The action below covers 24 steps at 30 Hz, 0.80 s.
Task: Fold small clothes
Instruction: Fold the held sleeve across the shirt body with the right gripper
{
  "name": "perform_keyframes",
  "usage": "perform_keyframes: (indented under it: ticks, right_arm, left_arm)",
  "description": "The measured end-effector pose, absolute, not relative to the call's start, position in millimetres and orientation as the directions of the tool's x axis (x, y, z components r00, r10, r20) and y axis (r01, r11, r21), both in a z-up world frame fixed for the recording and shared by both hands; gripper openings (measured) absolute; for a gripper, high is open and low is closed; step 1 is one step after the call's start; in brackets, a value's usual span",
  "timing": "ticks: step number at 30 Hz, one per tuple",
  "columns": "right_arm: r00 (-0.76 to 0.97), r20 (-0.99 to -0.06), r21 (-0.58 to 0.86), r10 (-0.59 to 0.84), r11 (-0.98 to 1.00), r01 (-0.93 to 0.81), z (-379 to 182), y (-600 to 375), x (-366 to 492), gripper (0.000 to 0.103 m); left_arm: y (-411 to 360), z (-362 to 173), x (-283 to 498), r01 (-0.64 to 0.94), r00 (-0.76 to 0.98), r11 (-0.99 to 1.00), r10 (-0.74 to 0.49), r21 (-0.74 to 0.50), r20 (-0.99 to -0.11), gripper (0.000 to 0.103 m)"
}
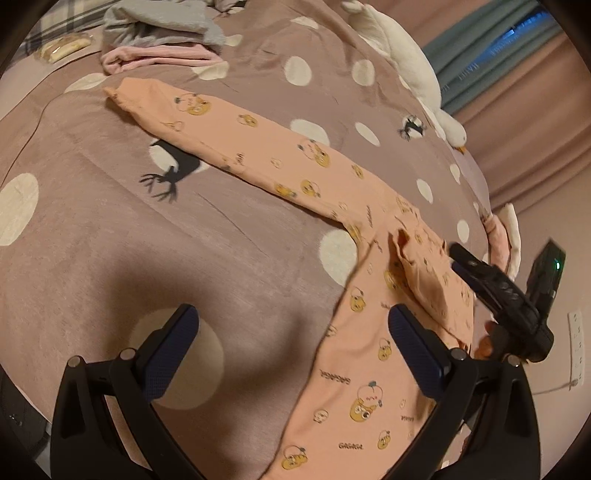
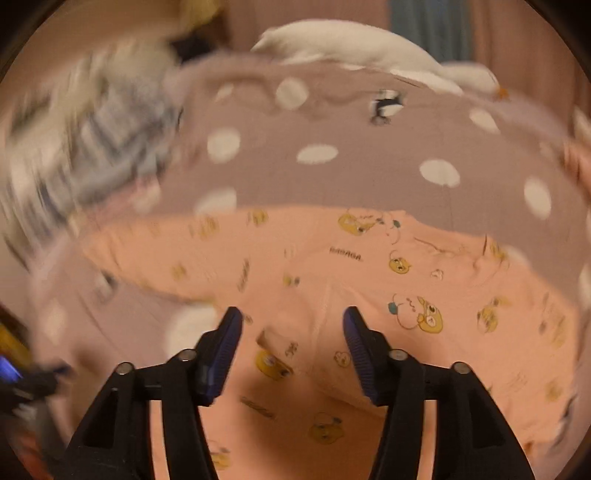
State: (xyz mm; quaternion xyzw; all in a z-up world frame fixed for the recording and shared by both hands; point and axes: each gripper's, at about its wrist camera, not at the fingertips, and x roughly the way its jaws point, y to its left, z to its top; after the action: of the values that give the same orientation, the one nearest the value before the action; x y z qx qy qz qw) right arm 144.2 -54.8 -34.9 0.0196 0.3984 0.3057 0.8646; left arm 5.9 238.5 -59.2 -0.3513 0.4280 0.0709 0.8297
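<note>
**A:** Start near. Your left gripper (image 1: pixel 291 354) stands released, its jaws wide apart and nothing between them. One finger is above the bare bedspread (image 1: pixel 110 240), the other above the peach trousers (image 1: pixel 258 147), at about 5 o'clock in the left wrist view.

**B:** And my right one?

**A:** Your right gripper (image 2: pixel 291 354) is also released, jaws apart, and it hovers over the middle seam of the trousers. From the left camera you see it enter at 3 o'clock, close to a small raised flap of the cloth near the waist (I cannot tell if it touches the flap; the right view is blurred).

**B:** How do the trousers lie?

**A:** Spread on the bedspread. One leg comes toward you at 6 o'clock, the other leg goes away toward 10 o'clock, and they meet at the crotch a little right of the centre.

**B:** So which step is this?

**A:** I judge it is the beginning: no real fold is made yet. The next move asks you to close on one leg, maybe at the cuff, and lay it over the other leg.

**B:** And farther?

**A:** At 11 o'clock lie a pink garment (image 1: pixel 155 59) and a grey garment (image 1: pixel 162 22). At 1 o'clock lies a white plush toy (image 1: pixel 406 55), and behind it the curtain (image 1: pixel 535 110).
</note>
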Motion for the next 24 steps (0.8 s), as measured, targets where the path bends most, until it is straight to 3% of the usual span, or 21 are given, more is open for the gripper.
perform_keyframes:
  ticks: [4,8,10,14,19,24]
  right_arm:
    - [0.513,-0.695,0.307,0.504,0.853,-0.422,-46,-64,154,0.057]
    - [0.479,-0.746,0.246,0.462,0.860,-0.447,-68,-35,151,0.030]
    - [0.454,-0.767,0.216,0.453,0.849,-0.483,-82,-12,149,0.023]
    - [0.366,-0.793,0.219,0.487,0.789,-0.575,-101,44,141,0.022]
    - [0.315,-0.739,0.282,0.595,0.698,-0.658,-84,67,120,0.022]
    - [0.344,-0.706,0.287,0.618,0.695,-0.659,-73,47,101,0.022]
  left_arm:
    - [255,-62,4,-0.447,0.642,0.709,-0.170,-0.546,-0.747,0.102]
    - [276,-67,3,-0.479,0.661,0.664,-0.158,-0.574,-0.733,0.102]
    - [286,-70,5,-0.485,0.670,0.644,-0.161,-0.592,-0.725,0.102]
    - [304,-78,13,-0.484,0.687,0.584,-0.210,-0.652,-0.696,0.102]
    - [329,-88,25,-0.466,0.725,0.498,-0.259,-0.731,-0.638,0.102]
    - [361,-98,34,-0.484,0.766,0.417,-0.222,-0.769,-0.603,0.102]
